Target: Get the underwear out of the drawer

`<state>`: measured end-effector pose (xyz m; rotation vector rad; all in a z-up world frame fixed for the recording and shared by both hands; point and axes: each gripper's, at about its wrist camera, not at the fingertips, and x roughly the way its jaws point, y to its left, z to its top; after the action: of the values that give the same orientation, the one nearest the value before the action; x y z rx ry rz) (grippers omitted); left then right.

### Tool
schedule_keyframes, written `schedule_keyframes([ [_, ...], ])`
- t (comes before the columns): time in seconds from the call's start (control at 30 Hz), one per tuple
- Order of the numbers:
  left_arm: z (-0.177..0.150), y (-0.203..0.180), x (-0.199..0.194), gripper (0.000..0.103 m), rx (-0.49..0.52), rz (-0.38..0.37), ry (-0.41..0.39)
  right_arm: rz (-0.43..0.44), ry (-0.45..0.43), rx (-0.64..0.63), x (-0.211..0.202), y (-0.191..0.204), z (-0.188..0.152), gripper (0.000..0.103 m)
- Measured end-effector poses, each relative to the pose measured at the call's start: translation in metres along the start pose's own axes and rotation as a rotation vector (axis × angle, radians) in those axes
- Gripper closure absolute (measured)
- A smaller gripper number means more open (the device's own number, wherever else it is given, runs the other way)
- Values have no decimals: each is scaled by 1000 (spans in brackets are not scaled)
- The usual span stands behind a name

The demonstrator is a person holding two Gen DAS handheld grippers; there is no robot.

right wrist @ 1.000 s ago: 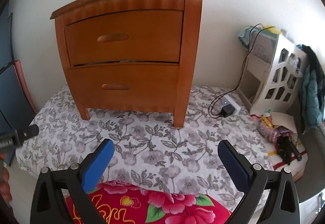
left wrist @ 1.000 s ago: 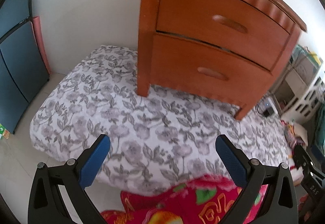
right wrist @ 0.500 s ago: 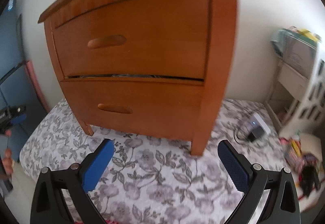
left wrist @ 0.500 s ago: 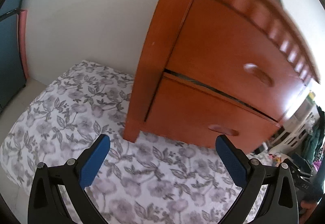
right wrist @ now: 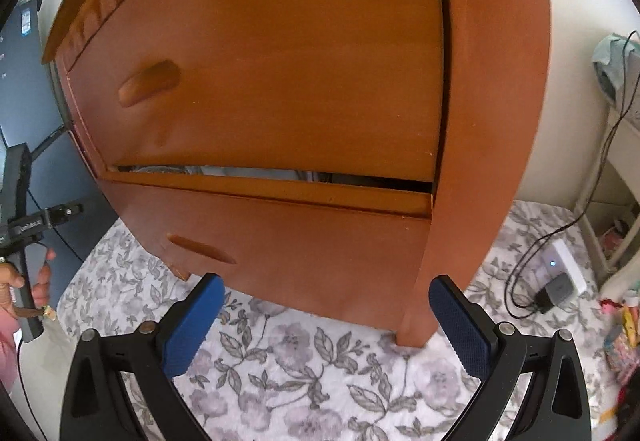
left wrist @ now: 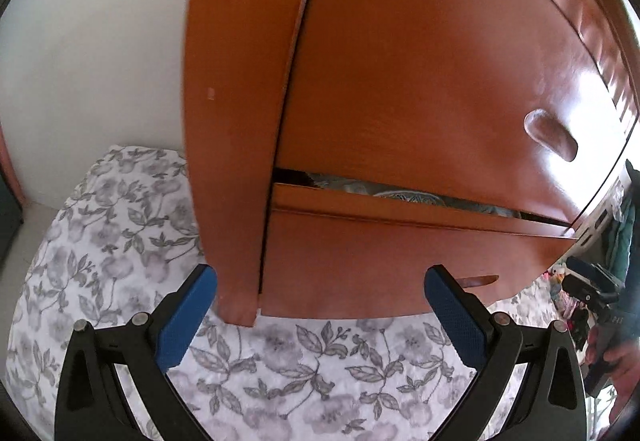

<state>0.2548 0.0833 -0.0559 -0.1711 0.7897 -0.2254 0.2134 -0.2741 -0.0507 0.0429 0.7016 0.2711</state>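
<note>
A brown wooden nightstand (left wrist: 240,81) (right wrist: 488,121) with two shut drawers fills both views. Pale cloth (left wrist: 400,195) (right wrist: 248,172) shows through the slit between the upper drawer (left wrist: 420,81) (right wrist: 280,61) and the lower drawer (left wrist: 380,261) (right wrist: 300,241). My left gripper (left wrist: 320,313) is open, close before the lower drawer near its left front leg, holding nothing. My right gripper (right wrist: 326,317) is open too, close before the lower drawer by the right front leg. The lower handle (left wrist: 480,280) (right wrist: 202,244) lies right of the left gripper and left of the right one.
A grey floral cloth (left wrist: 120,241) (right wrist: 300,361) covers the floor under the nightstand. A charger and cable (right wrist: 548,293) lie at the right beside a white rack (right wrist: 616,161). A hand holds the other gripper's handle (right wrist: 24,281) at far left. White wall (left wrist: 100,61) behind.
Both grippers have moved forward and down toward the nightstand, which now fills the views. The red floral blanket has dropped out of sight. Both stayed open.
</note>
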Motion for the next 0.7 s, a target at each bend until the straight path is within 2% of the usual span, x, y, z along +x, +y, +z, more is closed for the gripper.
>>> schedule_keyframes([
  [0.33, 4, -11, 14, 0, 99, 11, -13, 24, -21, -11, 12, -5, 10, 0],
  [0.7, 6, -31, 21, 0, 182, 18, -46, 0, -21, -66, 19, -3, 16, 0],
])
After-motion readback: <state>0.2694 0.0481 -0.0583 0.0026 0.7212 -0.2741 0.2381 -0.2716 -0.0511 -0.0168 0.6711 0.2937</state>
